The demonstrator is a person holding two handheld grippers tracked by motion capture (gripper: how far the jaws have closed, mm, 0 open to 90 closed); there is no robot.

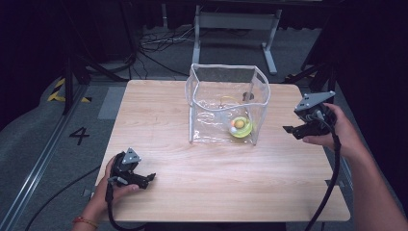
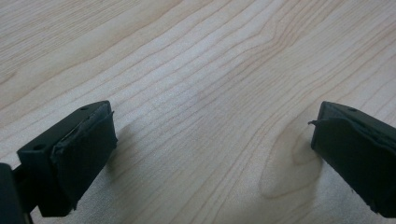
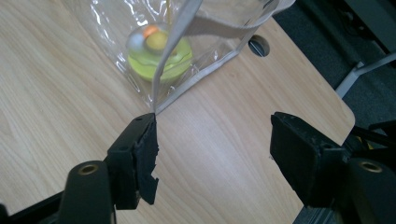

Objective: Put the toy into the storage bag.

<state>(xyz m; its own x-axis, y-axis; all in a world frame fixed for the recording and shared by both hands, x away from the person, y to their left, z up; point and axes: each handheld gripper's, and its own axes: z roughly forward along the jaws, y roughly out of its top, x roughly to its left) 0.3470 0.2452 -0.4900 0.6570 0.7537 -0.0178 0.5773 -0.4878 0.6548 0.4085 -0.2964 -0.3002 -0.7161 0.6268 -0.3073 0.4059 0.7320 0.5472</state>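
A clear plastic bag (image 1: 226,103) with grey-white edging stands upright at the back middle of the wooden table (image 1: 202,173). Inside it, at the front right corner, lies a yellow-green round toy (image 1: 240,127) with small balls on top, also visible through the plastic in the right gripper view (image 3: 159,53). My left gripper (image 1: 150,177) rests low at the table's front left, open, its jaws wide apart over bare wood (image 2: 210,140). My right gripper (image 1: 287,129) hovers to the right of the bag, open and empty (image 3: 215,140), its jaws aimed at the bag's near corner.
A cable hole (image 3: 258,45) sits in the table beyond the bag. The table's right edge and rounded corner (image 3: 345,109) lie close to my right gripper. Behind the table stand a metal frame (image 1: 235,29) and loose cables on the grey floor.
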